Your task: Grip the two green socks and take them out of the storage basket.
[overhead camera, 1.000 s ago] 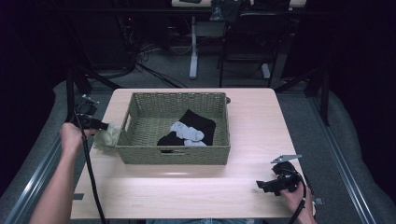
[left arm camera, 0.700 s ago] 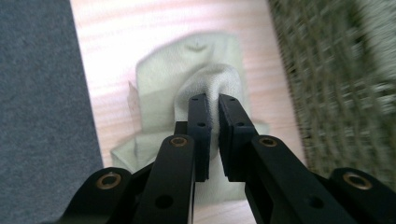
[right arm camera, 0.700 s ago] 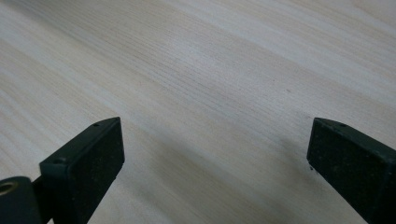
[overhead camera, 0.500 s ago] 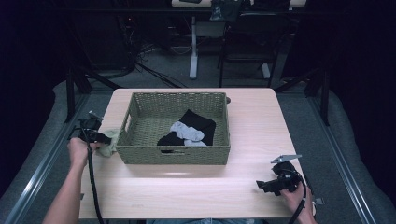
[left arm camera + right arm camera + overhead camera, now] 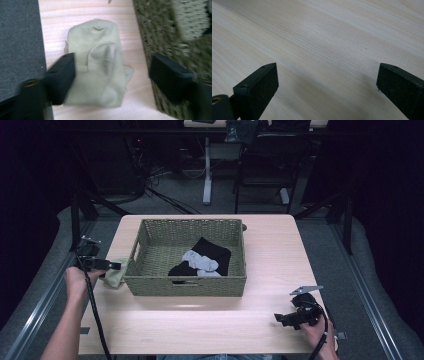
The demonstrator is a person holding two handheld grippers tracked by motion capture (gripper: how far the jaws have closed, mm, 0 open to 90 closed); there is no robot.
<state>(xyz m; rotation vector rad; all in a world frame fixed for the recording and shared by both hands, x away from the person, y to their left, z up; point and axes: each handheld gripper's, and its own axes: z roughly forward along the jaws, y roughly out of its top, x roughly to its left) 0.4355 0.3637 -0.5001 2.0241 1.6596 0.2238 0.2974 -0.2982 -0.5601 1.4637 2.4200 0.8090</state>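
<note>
Over the last second the left gripper [image 5: 107,265] has drawn back from the wicker basket [image 5: 185,285] toward the table's left edge, and the pale green sock [image 5: 116,276] has come down with it to lie on the wooden table [image 5: 200,325] just beside the basket's left wall. In the left gripper view the jaws stand wide apart over the sock [image 5: 100,65], one jaw at its edge and the other against the basket weave [image 5: 160,32], clamping nothing. The right gripper [image 5: 285,318] has stayed at the near right corner, jaws spread over bare wood [image 5: 319,50]. Inside the basket lie a black sock [image 5: 212,252] and a grey sock [image 5: 200,261], overlapping. The sock sits in the narrow strip between basket and table edge; the near half of the table is open. Dark floor, cables and a desk frame [image 5: 207,170] lie beyond.
</note>
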